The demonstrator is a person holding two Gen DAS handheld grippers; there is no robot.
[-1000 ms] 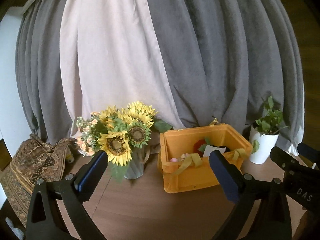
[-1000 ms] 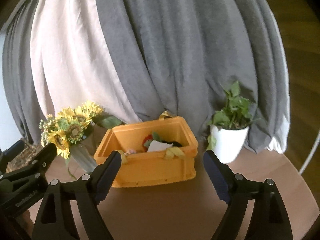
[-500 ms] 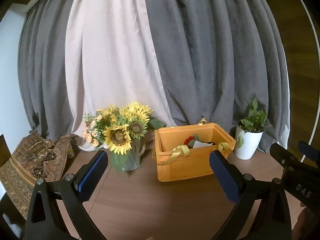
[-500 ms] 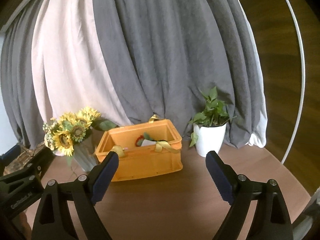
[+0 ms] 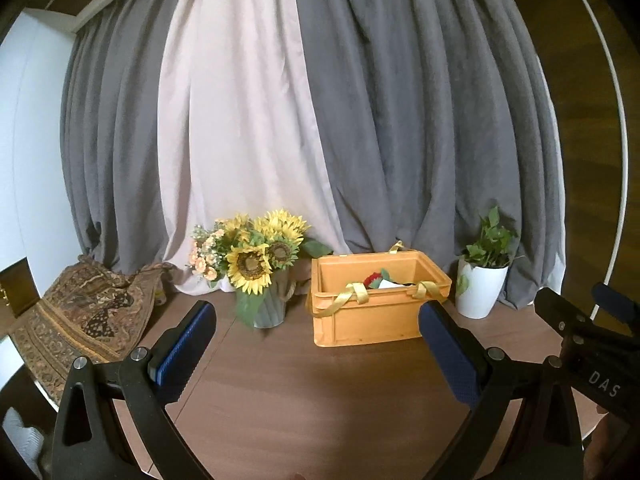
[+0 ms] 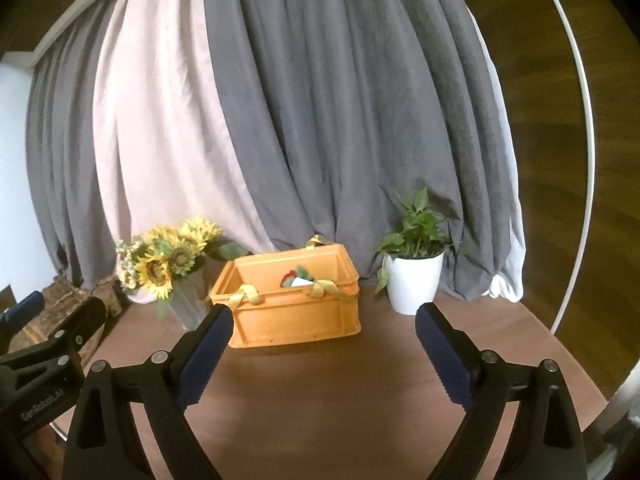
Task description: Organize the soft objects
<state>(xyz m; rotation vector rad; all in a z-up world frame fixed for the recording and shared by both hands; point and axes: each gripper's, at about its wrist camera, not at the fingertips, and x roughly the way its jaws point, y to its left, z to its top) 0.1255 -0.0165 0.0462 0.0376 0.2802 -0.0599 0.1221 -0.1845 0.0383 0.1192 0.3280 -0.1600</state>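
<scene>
We held both tools back from the orange box (image 5: 376,312) in the middle of the picture. The left tool (image 5: 316,354) and right tool (image 6: 322,354) were spread wide, holding nothing. The right one had just been opening. The soft things (image 5: 382,280) sat inside the box, so they looked tidy.

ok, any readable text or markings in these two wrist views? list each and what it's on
"DAS": white letters on the black body of the right hand-held gripper, at the right edge of the left wrist view; the edge may cut off more.
"GenRobot.AI": on the black body of the left hand-held gripper, lower left of the right wrist view; small, slightly soft.
No legible text on the orange crate, white plant pot or vase.
</scene>
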